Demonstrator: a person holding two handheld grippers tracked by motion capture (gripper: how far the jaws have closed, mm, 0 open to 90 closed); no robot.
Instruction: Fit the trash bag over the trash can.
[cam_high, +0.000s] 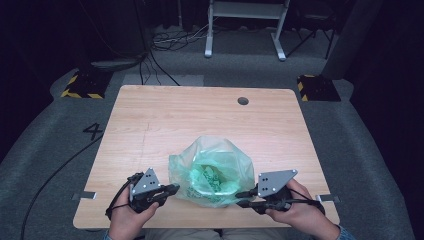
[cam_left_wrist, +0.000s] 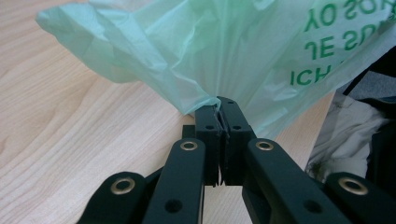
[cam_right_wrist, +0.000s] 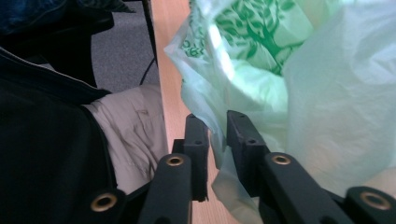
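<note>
High view: wooden table (cam_high: 150, 115) carrying green plastic bag (cam_high: 212, 170), sitting between my grippers. Left gripper (cam_left_wrist: 219, 105) clamping bag edge tight. Right gripper (cam_right_wrist: 215, 122) straddling film, jaws slightly apart, not pinching. Risk: that side slipping free, thin plastic tearing.

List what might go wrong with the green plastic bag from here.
The left tool is shut on a thin pinch of the green plastic bag; a hard pull may tear it. The right tool has film between its jaws with a gap showing, so it may slip. The bag sits near the table edge.
</note>
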